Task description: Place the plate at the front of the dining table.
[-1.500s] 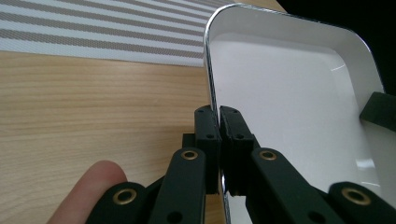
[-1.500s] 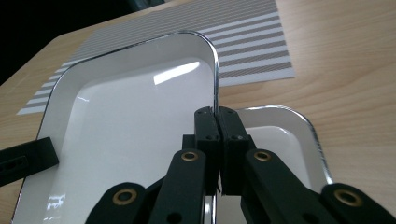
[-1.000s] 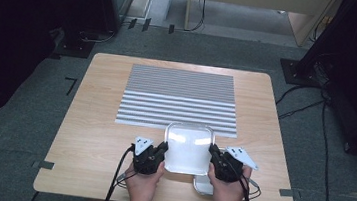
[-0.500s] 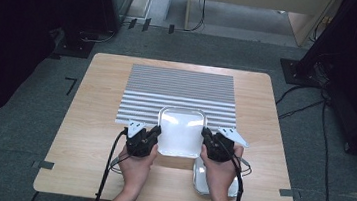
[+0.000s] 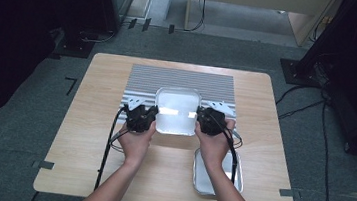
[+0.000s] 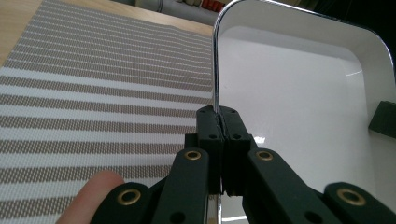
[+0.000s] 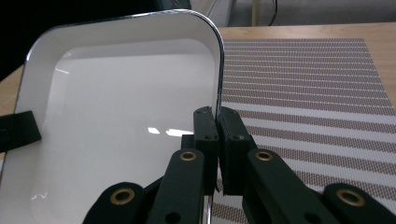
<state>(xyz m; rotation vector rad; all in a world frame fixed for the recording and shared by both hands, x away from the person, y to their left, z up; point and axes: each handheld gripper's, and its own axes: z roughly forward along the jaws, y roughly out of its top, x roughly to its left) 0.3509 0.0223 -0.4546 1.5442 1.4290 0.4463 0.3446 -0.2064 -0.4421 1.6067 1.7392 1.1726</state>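
Over the near edge of the striped mat (image 5: pixel 181 83), a white tray (image 5: pixel 177 111) sits between both tongs. Left tongs (image 5: pixel 147 118) pinch the tray's left rim; in the left gripper view the pads (image 6: pixel 223 128) are pressed together on the thin chromed edge (image 6: pixel 216 65). Right tongs (image 5: pixel 203 119) pinch the opposite rim, pads (image 7: pixel 215 128) clamped on the edge likewise. Tray interior is white and glossy, with a bright reflection band across it. Mat lies on the wooden surface (image 5: pixel 94 122), toward its far half. A second, metal tray (image 5: pixel 238 179) rests on the surface nearer the person than the mat, under the right forearm (image 5: pixel 229 196). Cables (image 5: pixel 109 143) trail from both tongs back across the surface.
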